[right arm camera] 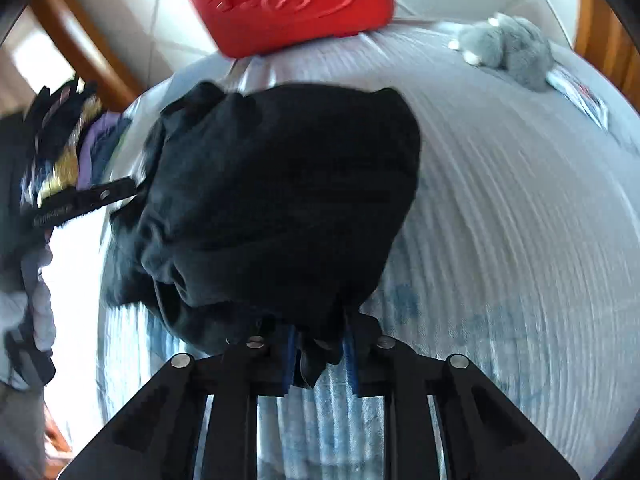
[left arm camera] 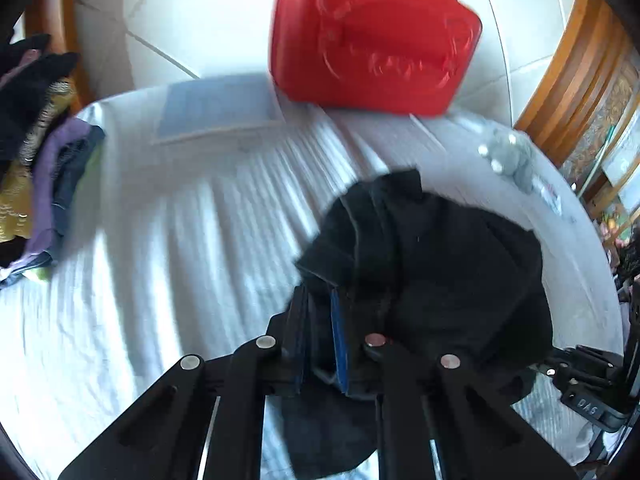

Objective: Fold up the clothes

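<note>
Above striped bed (right arm camera: 520, 200) | both grippers pinch black garment (right arm camera: 280, 200) | red case (left arm camera: 372, 36) behind

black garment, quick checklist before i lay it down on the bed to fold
1. Left hand-held gripper shut on the black garment: ok.
2. Right hand-held gripper shut on the black garment: ok.
3. Garment spread flat between the grips: not ok, bunched.
4. Bare bed sheet to lay it on: ok.
5. Red case, grey plush toy and clothes pile apart from the garment: ok.
6. Which garment edges are held: cannot tell.
</note>
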The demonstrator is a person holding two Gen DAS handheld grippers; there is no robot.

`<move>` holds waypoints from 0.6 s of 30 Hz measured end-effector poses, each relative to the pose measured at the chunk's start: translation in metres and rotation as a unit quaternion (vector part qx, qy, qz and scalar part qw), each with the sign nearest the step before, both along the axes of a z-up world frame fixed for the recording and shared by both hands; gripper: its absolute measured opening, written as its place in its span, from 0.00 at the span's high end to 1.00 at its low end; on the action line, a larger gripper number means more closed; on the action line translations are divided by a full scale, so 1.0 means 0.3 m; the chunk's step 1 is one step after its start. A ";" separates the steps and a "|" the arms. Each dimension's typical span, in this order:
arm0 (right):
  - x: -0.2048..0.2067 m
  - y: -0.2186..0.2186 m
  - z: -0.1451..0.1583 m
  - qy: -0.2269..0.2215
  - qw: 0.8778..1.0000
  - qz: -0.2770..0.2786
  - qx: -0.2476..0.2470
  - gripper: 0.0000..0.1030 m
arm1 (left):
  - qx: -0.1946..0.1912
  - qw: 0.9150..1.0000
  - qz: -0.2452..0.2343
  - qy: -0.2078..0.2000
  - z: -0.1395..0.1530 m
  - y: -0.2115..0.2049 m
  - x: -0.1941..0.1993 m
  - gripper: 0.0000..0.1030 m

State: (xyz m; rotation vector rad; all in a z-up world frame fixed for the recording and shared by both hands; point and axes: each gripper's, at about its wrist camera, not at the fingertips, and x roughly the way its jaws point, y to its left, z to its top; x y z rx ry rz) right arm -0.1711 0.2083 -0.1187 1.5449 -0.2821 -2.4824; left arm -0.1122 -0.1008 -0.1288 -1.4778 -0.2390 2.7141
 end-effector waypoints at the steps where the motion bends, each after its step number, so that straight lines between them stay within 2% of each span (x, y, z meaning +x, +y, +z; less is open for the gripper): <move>1: 0.022 0.008 0.024 0.007 1.000 -0.001 0.000 0.88 | -0.006 1.000 0.004 0.003 0.015 -0.020 0.014 0.89; 2: 0.039 0.007 0.025 0.002 1.000 0.005 0.005 0.88 | -0.005 1.000 0.004 0.003 0.024 -0.037 0.026 0.89; 4: 0.063 -0.005 0.003 -0.024 0.999 0.022 0.018 0.88 | 0.022 1.000 -0.010 -0.006 0.009 -0.056 0.033 0.89; 5: 0.070 -0.011 -0.023 -0.042 0.998 0.030 0.029 0.88 | 0.034 0.999 -0.019 -0.009 0.002 -0.059 0.031 0.82; 6: 0.074 -0.015 -0.049 -0.060 0.997 0.039 0.034 0.88 | 0.040 0.999 -0.029 -0.006 -0.001 -0.052 0.030 0.71; 7: 0.079 -0.014 -0.057 -0.069 0.996 0.043 0.033 0.88 | 0.050 0.998 -0.045 -0.002 -0.004 -0.041 0.022 0.36; 8: 0.092 -0.008 -0.044 -0.065 0.997 0.041 0.028 0.87 | 0.061 0.996 -0.059 0.002 -0.006 -0.031 0.015 0.14; 10: 0.112 0.009 -0.005 -0.051 0.998 0.032 0.011 0.86 | 0.065 0.995 -0.081 0.006 -0.010 -0.009 -0.001 0.14; 12: 0.119 0.025 0.022 -0.038 0.999 0.020 -0.001 0.78 | 0.059 0.993 -0.101 0.007 -0.018 0.016 -0.021 0.14; 13: 0.120 0.034 0.034 -0.032 0.999 0.014 -0.007 0.77 | 0.053 0.993 -0.108 0.005 -0.027 0.029 -0.034 0.14; 16: 0.118 0.052 0.045 -0.020 1.000 -0.006 -0.016 0.77 | 0.055 0.990 -0.131 -0.027 -0.080 0.070 -0.079 0.19; 17: 0.117 0.055 0.042 -0.019 1.000 -0.012 -0.019 0.77 | 0.062 0.988 -0.135 -0.041 -0.103 0.078 -0.094 0.35; 18: 0.114 0.058 0.036 -0.018 0.999 -0.020 -0.024 0.77 | 0.064 0.987 -0.137 -0.052 -0.123 0.084 -0.104 0.45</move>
